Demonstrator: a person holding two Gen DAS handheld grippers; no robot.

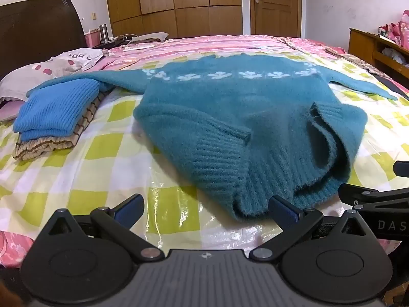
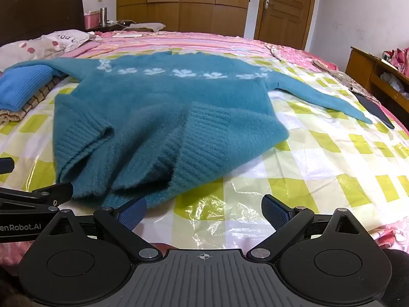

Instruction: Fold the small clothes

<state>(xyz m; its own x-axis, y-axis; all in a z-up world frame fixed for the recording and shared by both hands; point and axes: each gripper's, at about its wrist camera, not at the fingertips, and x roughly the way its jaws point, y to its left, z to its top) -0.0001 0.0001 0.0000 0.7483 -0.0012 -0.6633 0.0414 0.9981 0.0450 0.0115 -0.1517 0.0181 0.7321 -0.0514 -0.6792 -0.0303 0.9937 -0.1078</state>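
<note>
Your teal sweater (image 1: 245,107) lies hem toward you, neck away, sleeves spread sideways; both hand-held grippers, left (image 1: 207,209) and right (image 2: 204,211), gape empty. Only your right view shows the whole right sleeve tip (image 2: 365,120).

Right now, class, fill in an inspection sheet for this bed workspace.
Surface: bed under glossy checked plastic sheet.
Job's things: teal sweater spread out, hem rumpled, sleeves out sideways; folded pile beside it, blue knit on top.
Clutter: pillow, dark flat item at the bed's edge.
Grippers: left gripper and right gripper open, empty, near the hem.
Cables: one thin cable by the nightstand.
Surroundings: wardrobe, door, shelf.
</note>
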